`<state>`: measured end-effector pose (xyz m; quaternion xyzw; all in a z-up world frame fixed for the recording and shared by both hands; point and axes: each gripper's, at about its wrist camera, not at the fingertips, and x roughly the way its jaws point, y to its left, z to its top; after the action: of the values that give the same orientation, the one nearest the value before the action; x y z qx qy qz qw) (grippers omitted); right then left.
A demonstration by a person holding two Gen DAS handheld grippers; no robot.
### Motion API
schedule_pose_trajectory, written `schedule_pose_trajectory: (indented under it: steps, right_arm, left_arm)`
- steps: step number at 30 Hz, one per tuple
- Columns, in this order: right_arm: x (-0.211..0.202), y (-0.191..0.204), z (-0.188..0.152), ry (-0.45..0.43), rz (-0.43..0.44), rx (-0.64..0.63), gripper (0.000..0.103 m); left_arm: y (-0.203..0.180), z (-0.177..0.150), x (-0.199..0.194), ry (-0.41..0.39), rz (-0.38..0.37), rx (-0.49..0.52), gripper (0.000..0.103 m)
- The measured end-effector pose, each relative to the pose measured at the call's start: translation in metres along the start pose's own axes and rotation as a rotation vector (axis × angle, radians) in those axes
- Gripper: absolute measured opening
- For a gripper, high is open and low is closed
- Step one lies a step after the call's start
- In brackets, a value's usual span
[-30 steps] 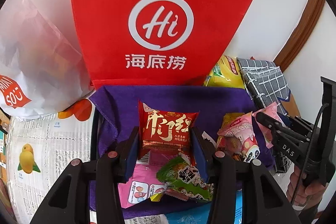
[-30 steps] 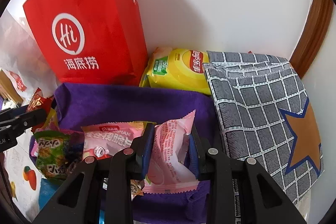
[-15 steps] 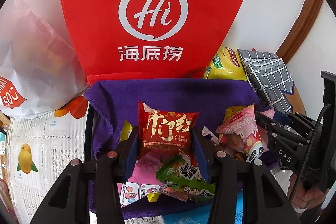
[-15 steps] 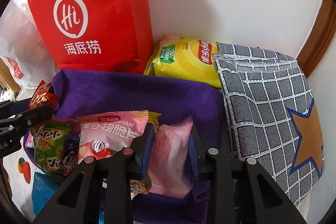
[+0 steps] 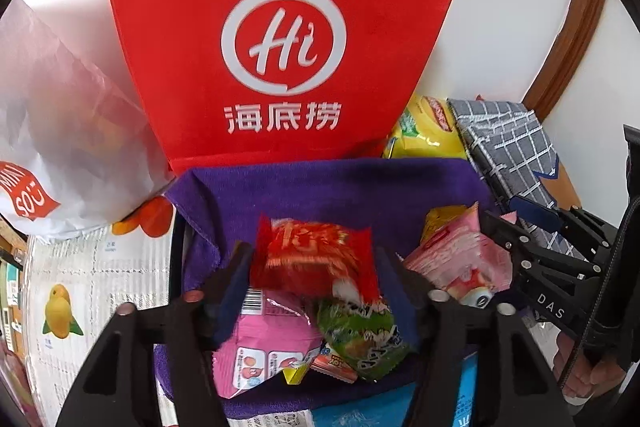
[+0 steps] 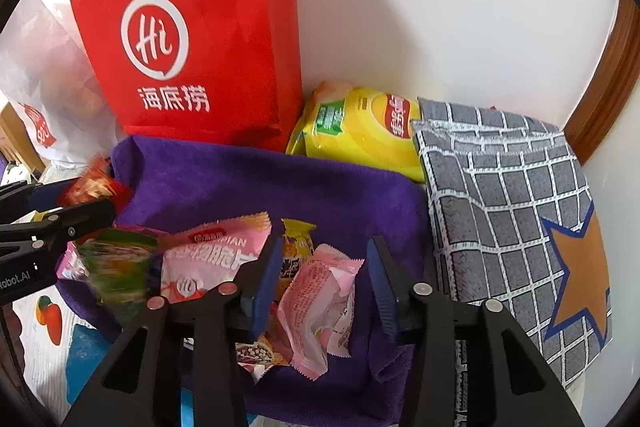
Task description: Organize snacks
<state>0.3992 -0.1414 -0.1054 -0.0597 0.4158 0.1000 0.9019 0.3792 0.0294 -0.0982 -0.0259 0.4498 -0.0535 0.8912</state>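
Observation:
A basket lined with purple cloth (image 5: pixel 340 187) holds several snack packets. My left gripper (image 5: pixel 316 287) hangs over it with its jaws opening. A red packet (image 5: pixel 316 255), blurred, sits loose between the pads, above a pink packet (image 5: pixel 260 351) and a green packet (image 5: pixel 360 331). My right gripper (image 6: pixel 322 287) is over the right end of the purple cloth (image 6: pixel 240 187), its jaws also opening. A small pink packet (image 6: pixel 320 307) lies between its pads, clear of both. A larger pink wafer packet (image 6: pixel 212 255) lies to its left.
A tall red paper bag (image 5: pixel 280 47) stands against the wall behind the basket. A yellow chips bag (image 6: pixel 360 131) and a grey checked cloth bag with an orange star (image 6: pixel 512 219) lie at the right. A white plastic bag (image 5: pixel 60 127) is at the left.
Both grippers' jaws have widened. The red packet has slipped free of the left pads and tilted; the small pink packet has dropped out of the right pads onto the cloth.

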Motion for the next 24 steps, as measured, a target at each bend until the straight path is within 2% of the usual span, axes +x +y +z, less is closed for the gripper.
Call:
schedule_pose_trajectory:
  steps: [4, 7, 13, 16, 18, 24]
  right_arm:
    - [-0.014, 0.002, 0.003, -0.035, 0.012, 0.018, 0.049]
    - [-0.029, 0.009, 0.005, -0.064, 0.008, 0.005, 0.056]
    - [-0.063, 0.016, 0.000, -0.075, -0.014, 0.021, 0.060]
    - [-0.083, 0.015, -0.009, -0.071, -0.015, 0.060, 0.061]
    - [-0.096, 0.013, -0.016, -0.065, -0.021, 0.078, 0.061]
    - [-0.148, 0.011, -0.049, -0.095, -0.035, 0.123, 0.061]
  left_arm:
    - [-0.002, 0.002, -0.010, -0.007, 0.009, 0.014, 0.071]
    - [-0.003, 0.003, -0.020, -0.019, 0.007, 0.019, 0.074]
    - [-0.011, 0.001, -0.046, -0.047, 0.015, 0.049, 0.076]
    - [-0.017, -0.001, -0.066, -0.073, 0.020, 0.048, 0.076]
    - [-0.020, -0.007, -0.079, -0.090, -0.008, 0.044, 0.076]
    - [-0.031, -0.037, -0.124, -0.133, -0.030, 0.064, 0.076]
